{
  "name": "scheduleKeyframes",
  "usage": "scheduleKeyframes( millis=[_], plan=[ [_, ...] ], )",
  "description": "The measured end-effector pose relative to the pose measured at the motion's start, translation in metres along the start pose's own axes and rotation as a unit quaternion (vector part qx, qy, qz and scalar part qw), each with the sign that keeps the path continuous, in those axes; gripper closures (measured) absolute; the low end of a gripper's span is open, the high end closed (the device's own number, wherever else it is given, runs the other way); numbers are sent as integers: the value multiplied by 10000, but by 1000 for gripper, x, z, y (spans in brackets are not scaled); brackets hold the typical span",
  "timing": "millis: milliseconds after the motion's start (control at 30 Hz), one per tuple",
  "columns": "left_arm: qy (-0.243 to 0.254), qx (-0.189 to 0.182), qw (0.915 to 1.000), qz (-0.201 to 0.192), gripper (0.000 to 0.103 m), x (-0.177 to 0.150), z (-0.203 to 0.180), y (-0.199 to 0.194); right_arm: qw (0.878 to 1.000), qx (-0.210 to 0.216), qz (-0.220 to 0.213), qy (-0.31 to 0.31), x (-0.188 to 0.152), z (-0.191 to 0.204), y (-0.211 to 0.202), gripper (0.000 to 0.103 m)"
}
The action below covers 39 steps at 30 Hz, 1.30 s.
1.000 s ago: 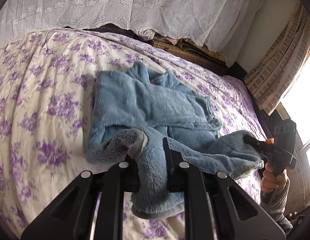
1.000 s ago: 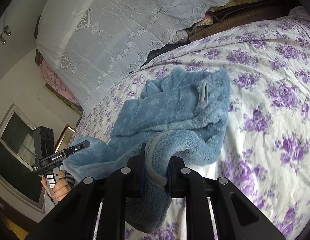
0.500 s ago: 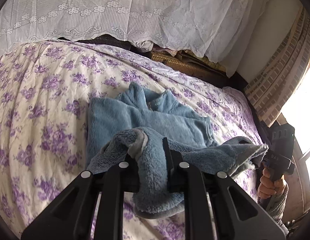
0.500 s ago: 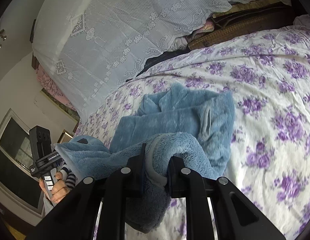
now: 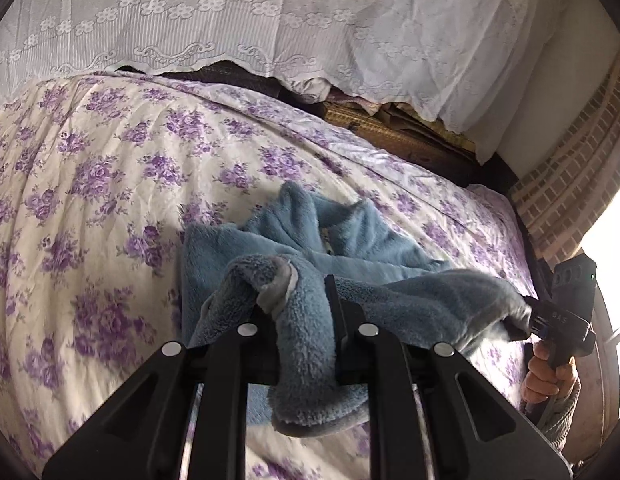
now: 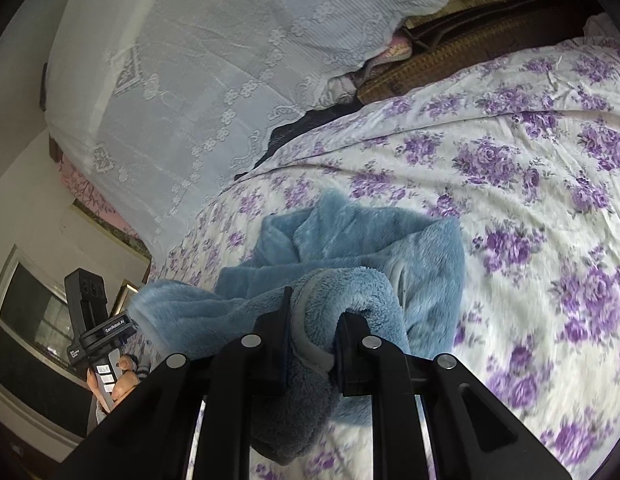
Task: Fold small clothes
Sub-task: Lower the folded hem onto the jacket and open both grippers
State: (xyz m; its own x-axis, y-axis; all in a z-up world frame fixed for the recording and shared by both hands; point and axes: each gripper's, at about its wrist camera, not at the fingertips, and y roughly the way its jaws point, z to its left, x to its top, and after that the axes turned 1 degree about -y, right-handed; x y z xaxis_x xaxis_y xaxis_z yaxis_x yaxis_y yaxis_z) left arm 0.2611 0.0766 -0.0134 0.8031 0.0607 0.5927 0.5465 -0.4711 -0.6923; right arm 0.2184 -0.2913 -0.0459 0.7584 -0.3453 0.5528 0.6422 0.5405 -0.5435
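Both of your grippers have carried the near hem of the blue fleece garment (image 5: 350,240) up and forward since a second ago, so less of the cloth now lies flat on the bed (image 5: 110,200) and the lifted edge hangs higher above it.

Your left gripper (image 5: 298,312) is clamped on one corner of that hem, a fold of fleece with its grey trim bunched between the fingers. Your right gripper (image 6: 312,320) pinches the other corner the same way (a thick roll of pile fills its jaws).

What matters for the coming move is this: the held hem stretches taut between your two grippers, running left to right, while the rest of the garment lies ahead of both, its collar end farthest from you toward the lace-covered headboard (image 5: 270,20). Neither hand is clearly nearer to it.

So the fold, as I judge it, goes straight forward, both corners travelling together over the flat part. Keep the hem level, or the fleece will likely land skewed.
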Motion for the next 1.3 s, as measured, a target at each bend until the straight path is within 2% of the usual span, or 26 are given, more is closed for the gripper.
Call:
scheduleKeyframes(
  millis=[267, 400, 467, 567, 633, 733, 800, 833, 867, 967, 1100, 1167, 1267, 1300],
  plan=[
    [-161, 222, 9995, 148, 88, 20, 22, 45, 9994, -156, 157, 248, 25, -26, 44, 86],
    [-405, 384, 9979, 327, 83, 20, 40, 78, 9985, -280, 183, 439, 29, -48, 67, 86],
    [-623, 257, 9968, 428, 82, 16, 55, 92, 9971, -96, 246, 718, 26, -68, 79, 86],
    [-723, -59, 9966, 387, 82, 16, 64, 85, 9946, 317, 295, 943, 26, -79, 77, 81],
    [-780, -220, 9964, 265, 78, 16, 65, 71, 9952, 428, 247, 843, 27, -71, 68, 76],
    [-733, -390, 9965, -93, 53, 16, 62, 40, 9973, 516, 126, 510, 26, -52, 50, 68],
    [-613, -114, 9969, -485, 25, 16, 56, 20, 9974, 616, 21, 362, 28, -42, 40, 59],
    [-521, 22, 9966, -644, 23, 16, 52, 14, 9969, 709, -63, 324, 28, -38, 35, 52],
    [-391, 155, 9964, -737, 22, 16, 47, 10, 9962, 797, -123, 336, 28, -37, 34, 50],
    [-220, 304, 9976, -582, 22, 15, 39, 18, 9945, 743, -335, 665, 31, -45, 31, 50],
    [109, 683, 9967, -428, 23, 8, 29, 34, 9849, 1052, -141, 1367, 33, -77, 40, 50],
    [309, 832, 9949, -483, 23, 4, 24, 35, 9826, 1234, -106, 1382, 35, -80, 42, 50],
    [380, 785, 9948, -528, 23, 1, 21, 34, 9739, 1766, -261, 1403, 45, -80, 42, 44],
    [391, 844, 9944, -509, 22, 1, 21, 36, 9771, 1648, -260, 1322, 49, -76, 47, 44]
  ],
)
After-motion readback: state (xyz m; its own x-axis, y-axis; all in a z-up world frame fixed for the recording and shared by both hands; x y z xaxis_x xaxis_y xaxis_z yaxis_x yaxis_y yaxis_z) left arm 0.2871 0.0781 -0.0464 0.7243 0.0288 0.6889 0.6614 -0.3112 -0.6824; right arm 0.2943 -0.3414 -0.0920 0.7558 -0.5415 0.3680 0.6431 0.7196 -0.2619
